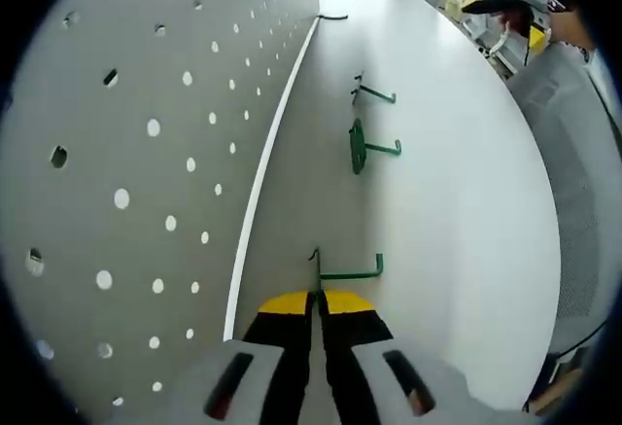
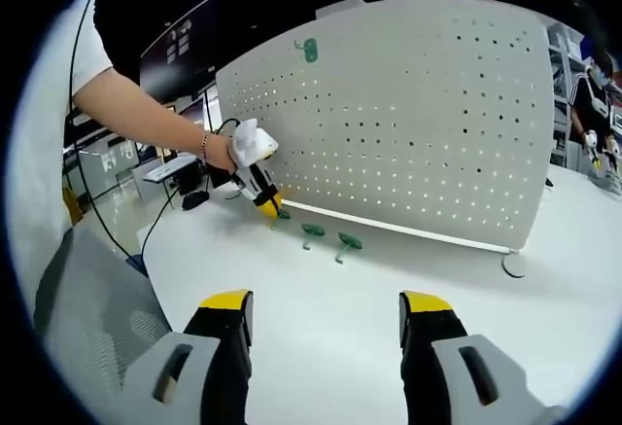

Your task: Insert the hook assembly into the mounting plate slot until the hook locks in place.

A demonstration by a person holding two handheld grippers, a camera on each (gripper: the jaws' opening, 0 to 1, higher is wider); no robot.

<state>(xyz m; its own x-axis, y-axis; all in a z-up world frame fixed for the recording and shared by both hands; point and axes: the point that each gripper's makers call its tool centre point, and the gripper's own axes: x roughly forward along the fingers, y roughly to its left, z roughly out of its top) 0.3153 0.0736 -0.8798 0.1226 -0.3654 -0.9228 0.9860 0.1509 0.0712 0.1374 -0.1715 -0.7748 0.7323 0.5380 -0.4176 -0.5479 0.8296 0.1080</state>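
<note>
Pegboard [image 2: 408, 123] upright on the surface [image 2: 389, 318], across its far part in the right gripper view. One hook [image 2: 308, 51] hung high on the board, toward its left end. Before the board's foot, three hooks in a row on the surface: nearest hook [image 1: 345, 271] just ahead of the left gripper [image 1: 318, 301], disc hook [image 1: 362, 146] beyond it, far hook [image 1: 372, 92] past that. Right gripper [image 2: 326, 313] well back from the row, over bare surface.
</note>
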